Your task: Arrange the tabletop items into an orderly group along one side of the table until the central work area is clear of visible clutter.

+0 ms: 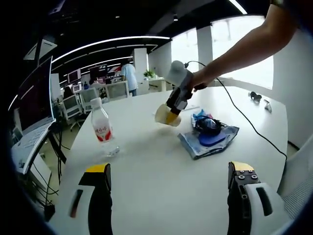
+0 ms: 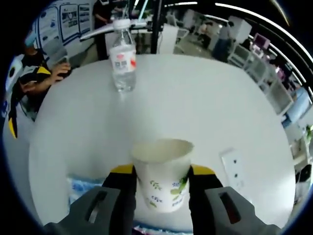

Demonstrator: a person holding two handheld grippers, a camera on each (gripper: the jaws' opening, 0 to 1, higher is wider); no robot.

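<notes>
White tabletop stretches under two hand-held grippers at an open-plan office. The right gripper is clamped on a paper cup, its yellow-tipped jaws pressing the cup's sides; in the left gripper view the same cup hangs above the table, carried by an outstretched arm. The left gripper hovers low over the near table edge with its jaws wide apart and nothing between them.

A clear water bottle stands upright and alone toward one side of the table, well apart from a folded blue cloth that bears a dark tangle of items too blurred to name. A small white card-like object lies flat on the table beside the cup's path.

Judging by the layout, the cup looks bound for a spot beside the bottle. Doing it well likely means keeping the cup level, squeezing lightly so the thin wall does not buckle, lowering it until the base meets the table, then opening the jaws before backing away, leaving room so the bottle is not knocked.

Green leaf sprigs decorate the cup. The bottle carries a red and white label; its lettering is too small to read.
</notes>
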